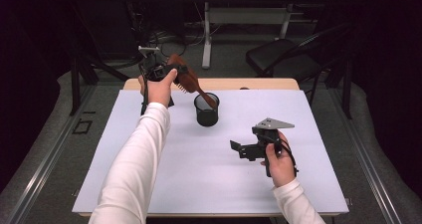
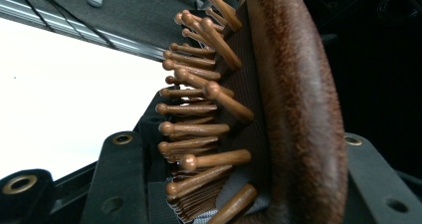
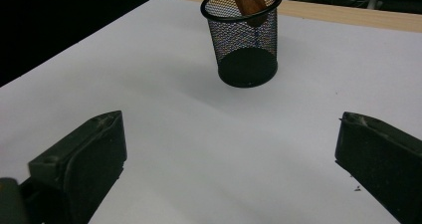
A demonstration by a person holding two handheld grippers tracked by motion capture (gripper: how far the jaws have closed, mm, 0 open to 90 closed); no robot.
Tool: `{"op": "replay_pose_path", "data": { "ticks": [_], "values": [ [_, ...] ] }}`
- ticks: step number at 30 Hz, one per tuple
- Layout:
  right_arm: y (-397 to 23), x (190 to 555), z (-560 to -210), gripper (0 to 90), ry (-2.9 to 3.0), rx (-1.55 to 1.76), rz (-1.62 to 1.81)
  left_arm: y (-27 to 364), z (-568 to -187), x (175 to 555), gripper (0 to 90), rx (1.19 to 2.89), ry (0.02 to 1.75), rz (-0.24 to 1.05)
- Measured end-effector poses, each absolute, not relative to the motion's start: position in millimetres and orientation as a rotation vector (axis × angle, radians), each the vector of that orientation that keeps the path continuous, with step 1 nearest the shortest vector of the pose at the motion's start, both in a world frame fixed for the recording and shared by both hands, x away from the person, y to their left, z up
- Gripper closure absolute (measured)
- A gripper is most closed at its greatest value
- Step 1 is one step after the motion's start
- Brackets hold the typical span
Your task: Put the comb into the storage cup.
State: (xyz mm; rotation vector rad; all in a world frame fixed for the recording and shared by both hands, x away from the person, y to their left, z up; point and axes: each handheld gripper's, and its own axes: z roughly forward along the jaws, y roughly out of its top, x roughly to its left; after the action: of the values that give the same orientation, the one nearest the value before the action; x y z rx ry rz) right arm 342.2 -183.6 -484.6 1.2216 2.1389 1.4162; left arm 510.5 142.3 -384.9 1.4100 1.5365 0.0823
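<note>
Wooden, one brush (image 1: 185,75) and one black mesh cup (image 1: 206,110) are sharing the desk (image 1: 149,174) with two tongs. The left tongs (image 1: 160,70) are clamping the brush head, raised above the desk, with the handle slanting down from them into the cup just beside them. The left gripper view is showing the brush's (image 2: 278,104) round-tipped pins and padded face squeezed between the jaws, detail the high view is blurring. The right tongs (image 1: 238,149) are hovering wide apart and holding nothing, well apart from the cup. The right gripper view is showing the handle tip (image 3: 247,0) resting inside the cup's (image 3: 246,40) rim.
</note>
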Motion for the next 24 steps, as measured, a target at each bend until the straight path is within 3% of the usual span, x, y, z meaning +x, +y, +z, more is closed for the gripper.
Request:
{"op": "replay_pose_path", "data": {
  "ticks": [24],
  "values": [
    [-184, 344, -487, 0.0, 2.145, 1.228, 1.411, 134, -413, 517, 48.6, 1.427, 1.579, 0.07]
  ]
}}
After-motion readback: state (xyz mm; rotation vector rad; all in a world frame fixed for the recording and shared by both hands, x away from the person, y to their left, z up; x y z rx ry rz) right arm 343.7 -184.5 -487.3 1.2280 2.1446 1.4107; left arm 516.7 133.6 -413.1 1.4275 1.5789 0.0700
